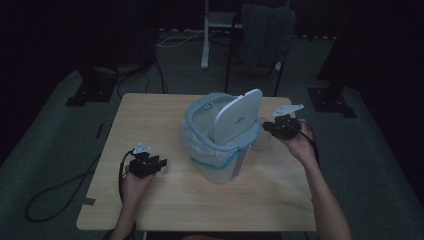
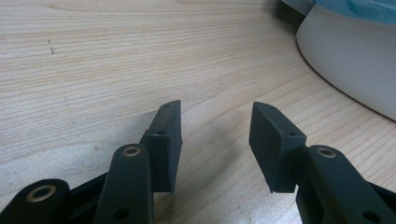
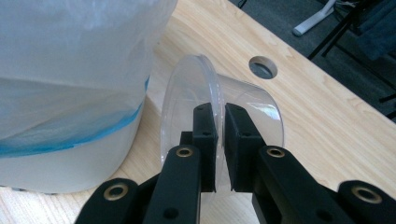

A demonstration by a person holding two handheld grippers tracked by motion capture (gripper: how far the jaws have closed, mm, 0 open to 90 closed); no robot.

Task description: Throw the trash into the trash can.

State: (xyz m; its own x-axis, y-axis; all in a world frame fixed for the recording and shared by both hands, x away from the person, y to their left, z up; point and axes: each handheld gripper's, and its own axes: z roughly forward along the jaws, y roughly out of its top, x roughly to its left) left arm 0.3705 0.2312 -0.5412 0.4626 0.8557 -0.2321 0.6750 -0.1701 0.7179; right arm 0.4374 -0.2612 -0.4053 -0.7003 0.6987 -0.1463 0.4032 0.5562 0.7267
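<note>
A white bin (image 1: 220, 165) with a plastic liner and a raised lid (image 1: 237, 116) stands mid-table. My right gripper (image 3: 220, 116) is shut on the wall of a clear plastic cup (image 3: 252, 100), held tilted just right of the liner bag (image 3: 70, 93). In the high view that gripper (image 1: 267, 127) hangs beside the bin's right rim, with the faint cup (image 1: 260, 142) below it. At the left my left gripper (image 1: 161, 164) rests low over the table. Its jaws (image 2: 215, 123) stand open with bare wood between them, and the bin's base (image 2: 345, 65) is ahead to the right.
The wooden table (image 1: 165, 110) has a round cable hole (image 3: 263, 67) near the cup. A cable (image 1: 60, 192) trails off the left edge onto the dark floor. A chair (image 1: 260, 35) and stand legs sit behind the table.
</note>
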